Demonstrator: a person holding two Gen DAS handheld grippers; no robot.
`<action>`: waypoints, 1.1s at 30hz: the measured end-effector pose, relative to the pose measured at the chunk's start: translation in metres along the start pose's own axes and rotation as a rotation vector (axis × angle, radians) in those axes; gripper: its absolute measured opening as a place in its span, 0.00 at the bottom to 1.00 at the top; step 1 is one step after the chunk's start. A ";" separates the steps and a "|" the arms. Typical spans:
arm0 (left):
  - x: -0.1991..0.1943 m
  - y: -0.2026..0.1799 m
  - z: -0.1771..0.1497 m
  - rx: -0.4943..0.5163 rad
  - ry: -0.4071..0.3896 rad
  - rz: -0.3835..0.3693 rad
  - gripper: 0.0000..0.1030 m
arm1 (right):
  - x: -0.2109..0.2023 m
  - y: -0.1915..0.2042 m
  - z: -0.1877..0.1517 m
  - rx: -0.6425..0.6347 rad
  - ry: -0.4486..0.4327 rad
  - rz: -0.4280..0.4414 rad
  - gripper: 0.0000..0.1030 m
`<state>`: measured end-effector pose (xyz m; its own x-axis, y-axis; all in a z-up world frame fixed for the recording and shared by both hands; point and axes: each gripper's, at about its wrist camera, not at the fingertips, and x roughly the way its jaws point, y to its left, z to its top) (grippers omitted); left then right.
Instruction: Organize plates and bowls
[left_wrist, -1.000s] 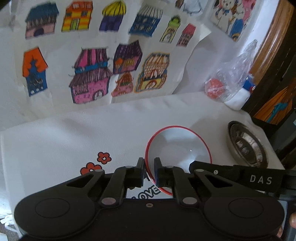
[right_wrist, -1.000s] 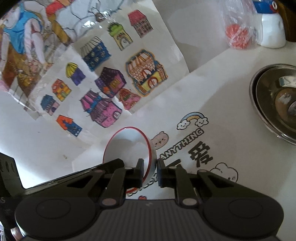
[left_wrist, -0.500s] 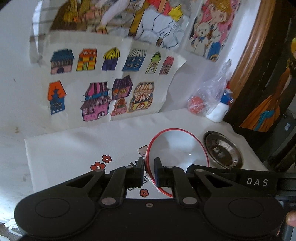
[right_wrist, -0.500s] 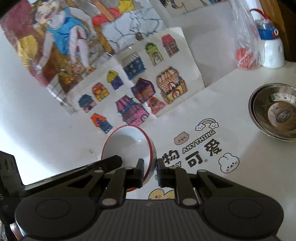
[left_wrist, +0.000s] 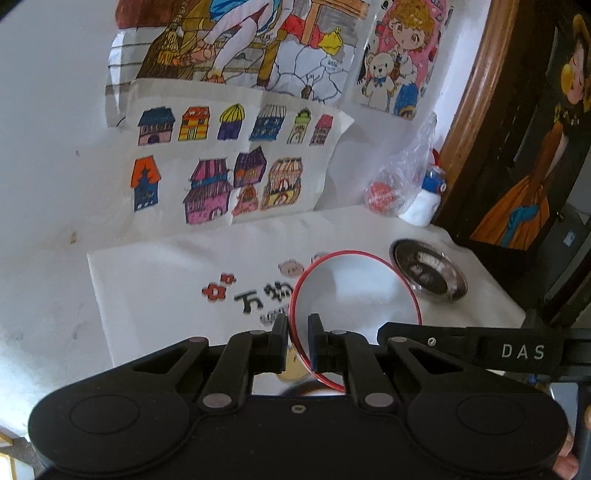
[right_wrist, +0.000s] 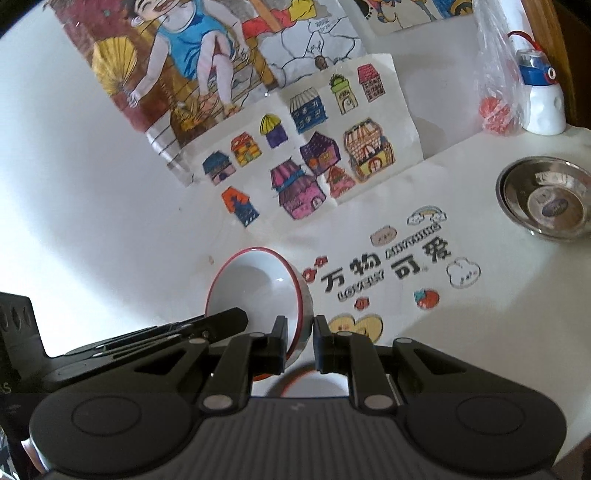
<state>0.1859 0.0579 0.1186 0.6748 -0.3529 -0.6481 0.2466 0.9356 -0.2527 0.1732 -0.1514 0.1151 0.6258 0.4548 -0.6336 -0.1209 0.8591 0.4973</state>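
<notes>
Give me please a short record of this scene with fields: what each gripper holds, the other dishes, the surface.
left gripper: shut on rim of the red-rimmed bowl, lifted and tilted
right gripper: shut on the same bowl's opposite rim
other dishes: steel bowl on the table, far right, apart from the held bowl
surface: white tablecloth with cartoon print
background: house drawing on the wall

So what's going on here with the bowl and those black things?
A person is tidying dishes with a pair of hand-held tongs. Both the left tongs and the right tongs are clamped on the rim of one white bowl with a red rim, holding it tilted above the white printed tablecloth. A stainless steel bowl sits off to the right on the table, near a bottle and a plastic bag by the wall.
</notes>
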 end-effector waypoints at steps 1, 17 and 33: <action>-0.002 0.000 -0.004 0.002 0.005 0.000 0.11 | -0.001 0.001 -0.004 -0.001 0.005 -0.001 0.16; 0.001 -0.003 -0.051 0.034 0.117 0.017 0.11 | 0.006 -0.011 -0.053 0.015 0.133 -0.030 0.17; 0.026 0.000 -0.064 0.064 0.192 0.043 0.11 | 0.024 -0.018 -0.059 0.023 0.183 -0.069 0.17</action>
<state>0.1590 0.0476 0.0556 0.5425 -0.3025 -0.7837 0.2679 0.9465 -0.1799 0.1452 -0.1417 0.0561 0.4808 0.4317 -0.7632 -0.0634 0.8852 0.4608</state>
